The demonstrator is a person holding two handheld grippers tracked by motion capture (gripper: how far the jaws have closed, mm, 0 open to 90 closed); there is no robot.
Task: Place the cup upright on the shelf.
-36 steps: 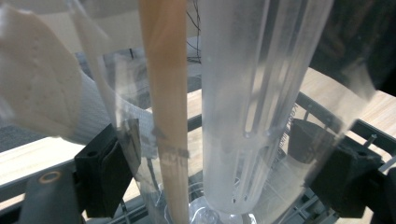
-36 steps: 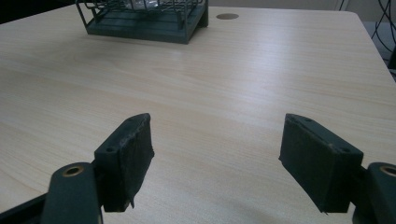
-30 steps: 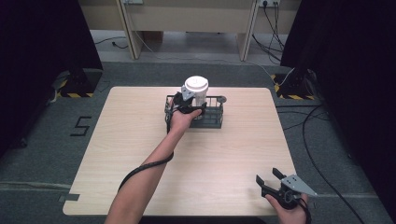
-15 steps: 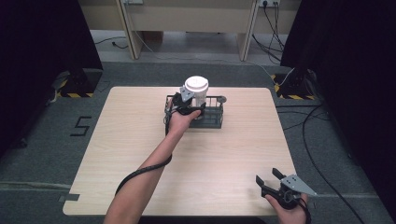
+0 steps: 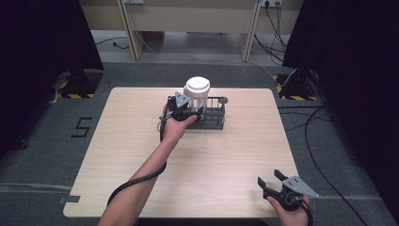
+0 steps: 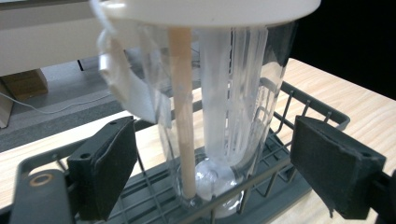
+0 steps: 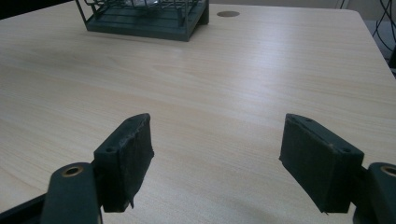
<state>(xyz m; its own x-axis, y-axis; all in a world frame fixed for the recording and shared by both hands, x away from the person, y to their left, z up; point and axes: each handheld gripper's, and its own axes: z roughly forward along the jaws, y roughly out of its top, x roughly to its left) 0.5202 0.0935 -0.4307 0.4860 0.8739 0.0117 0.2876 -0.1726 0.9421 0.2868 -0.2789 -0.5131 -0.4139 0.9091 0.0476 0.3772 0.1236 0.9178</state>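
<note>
Our left fingers are spread on either side of the jar, which stands in the rack. We judge the grasp is next: close squarely on the glass. Right gripper idles open over the desk.

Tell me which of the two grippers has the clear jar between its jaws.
The left gripper, open at the wire basket around the jar; the right gripper hovers open above bare table.
</note>
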